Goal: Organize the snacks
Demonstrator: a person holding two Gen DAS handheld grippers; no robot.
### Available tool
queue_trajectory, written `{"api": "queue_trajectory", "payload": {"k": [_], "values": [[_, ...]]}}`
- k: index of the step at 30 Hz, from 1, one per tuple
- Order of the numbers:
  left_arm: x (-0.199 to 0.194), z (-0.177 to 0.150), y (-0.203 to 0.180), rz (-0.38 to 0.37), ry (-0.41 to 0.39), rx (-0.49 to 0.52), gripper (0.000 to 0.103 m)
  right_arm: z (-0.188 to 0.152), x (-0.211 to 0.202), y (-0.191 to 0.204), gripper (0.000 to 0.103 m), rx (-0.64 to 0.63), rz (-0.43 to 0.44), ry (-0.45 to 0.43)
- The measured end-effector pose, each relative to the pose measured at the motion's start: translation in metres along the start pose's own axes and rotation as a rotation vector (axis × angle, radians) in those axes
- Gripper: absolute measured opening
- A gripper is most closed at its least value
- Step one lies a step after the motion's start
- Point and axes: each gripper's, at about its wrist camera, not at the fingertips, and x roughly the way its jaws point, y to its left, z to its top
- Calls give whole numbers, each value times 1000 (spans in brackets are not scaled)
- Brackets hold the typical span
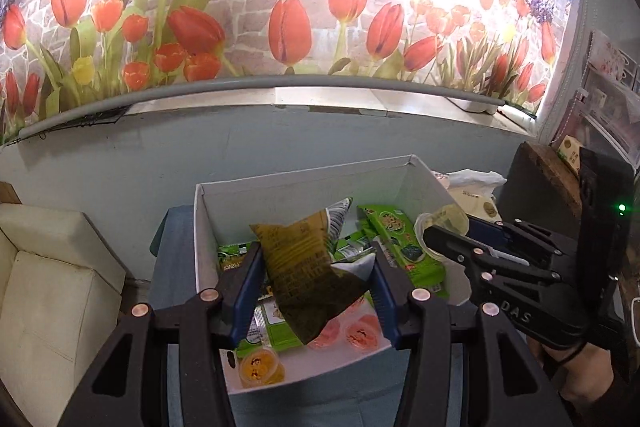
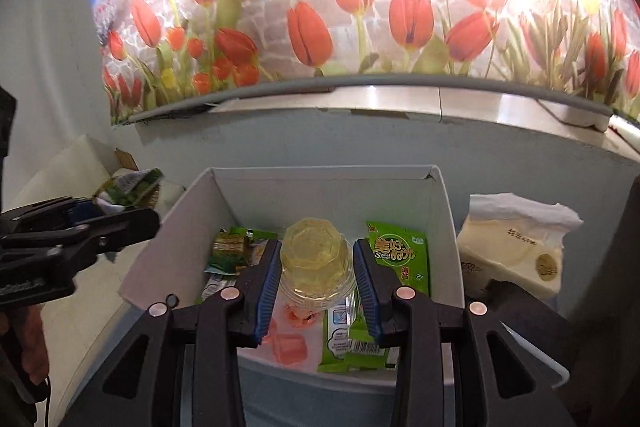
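Note:
A white box (image 1: 304,187) (image 2: 320,187) holds green snack packets (image 1: 394,239) (image 2: 400,255), pink jelly cups (image 1: 362,337) (image 2: 290,345) and an orange jelly cup (image 1: 260,371). My left gripper (image 1: 316,279) is shut on an olive-yellow snack packet (image 1: 304,267) and holds it above the box. My right gripper (image 2: 316,275) is shut on a clear yellow jelly cup (image 2: 316,259) above the box. The right gripper also shows in the left wrist view (image 1: 436,235), and the left gripper in the right wrist view (image 2: 132,219).
The box sits on a blue-grey surface (image 1: 172,239) against a pale wall with a tulip mural (image 1: 280,7). A tissue pack (image 2: 516,243) lies right of the box. A cream sofa (image 1: 52,267) stands to the left. A dark wooden block (image 1: 540,179) is at the right.

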Motion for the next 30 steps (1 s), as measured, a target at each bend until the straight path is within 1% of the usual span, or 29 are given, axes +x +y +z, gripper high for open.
{"api": "queue_trajectory", "payload": {"k": [2, 3, 4, 5, 6, 7, 8, 9, 10, 12, 15, 17, 21, 24, 25, 27, 29, 30], "values": [[6, -1, 4, 9, 6, -1, 55, 0, 9, -3, 40, 1, -11, 14], [11, -1, 6, 17, 9, 1, 57, -1, 12, -3, 40, 0, -16, 17], [14, -2, 8, 23, 11, -1, 62, -1, 14, -4, 40, -1, -24, 22], [16, -3, 10, 34, 11, -3, 70, -2, 17, -5, 40, -2, -32, 28], [19, -4, 12, 44, 13, -6, 89, -2, 19, -6, 41, -3, -34, 39], [20, -5, 17, 37, 4, -28, 103, -3, 21, -6, 46, -8, -31, 44], [20, -7, 21, 22, -2, -52, 103, -3, 19, -6, 63, -18, -44, 32], [21, -7, 24, 19, 3, -64, 103, -3, 18, -5, 76, -26, -60, 20], [24, -7, 27, 38, 26, -76, 103, -4, 15, -5, 93, -30, -73, 9], [28, -8, 30, 77, 50, -75, 103, -3, 11, -4, 93, -33, -75, -8], [28, -12, 29, 114, 54, -46, 103, -2, 10, -2, 95, -38, -101, 1], [23, -14, 27, 115, 43, -34, 103, -2, 9, -1, 103, -35, -110, 0], [14, -16, 23, 79, 24, -28, 103, -6, 6, 1, 103, -16, -120, 7], [3, -17, 20, 73, 1, -29, 103, -10, -2, 5, 103, -19, -118, 4], [-3, -19, 18, 69, -20, -17, 103, -12, -7, 6, 103, -21, -114, -3], [-10, -22, 12, 95, -39, 9, 103, -17, -19, 10, 103, -29, -124, -22], [-23, -26, 7, 98, -59, 27, 103, -22, -34, 15, 103, -50, -151, -45], [-34, -30, 4, 100, -87, 32, 103, -25, -44, 19, 103, -66, -169, -60]]}}
